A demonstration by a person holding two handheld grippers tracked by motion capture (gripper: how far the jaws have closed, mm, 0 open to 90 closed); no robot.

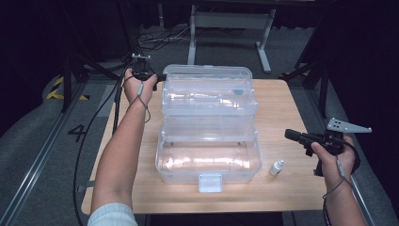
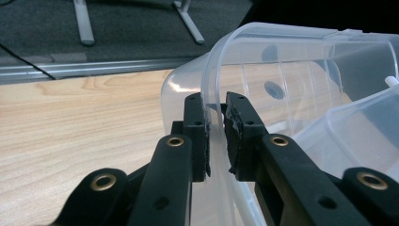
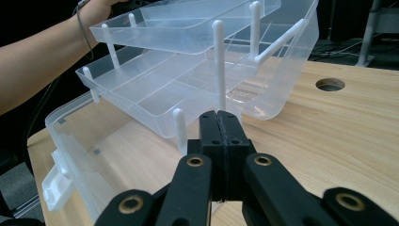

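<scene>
While swung open, clear tiered plastic box point(image 1: 209, 141), lid rim pinched by left gripper point(image 2: 215, 136); right gripper point(image 3: 220, 141) closed, empty.

Glossy clear plastic box point(image 1: 207, 141), matt wooden table point(image 1: 287, 113)

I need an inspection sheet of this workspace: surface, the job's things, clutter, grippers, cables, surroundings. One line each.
Surface: wooden table, with a round hole.
Job's things: clear plastic box, opened out, its trays fanned; lid tipped back.
Clutter: small white bottle right of the box.
Grippers: left gripper straddles the lid's rim, pads close on it; right gripper shut, empty, above the table.
Cables: black cable trails from the left gripper.
Surroundings: grey floor, desk legs behind.
</scene>
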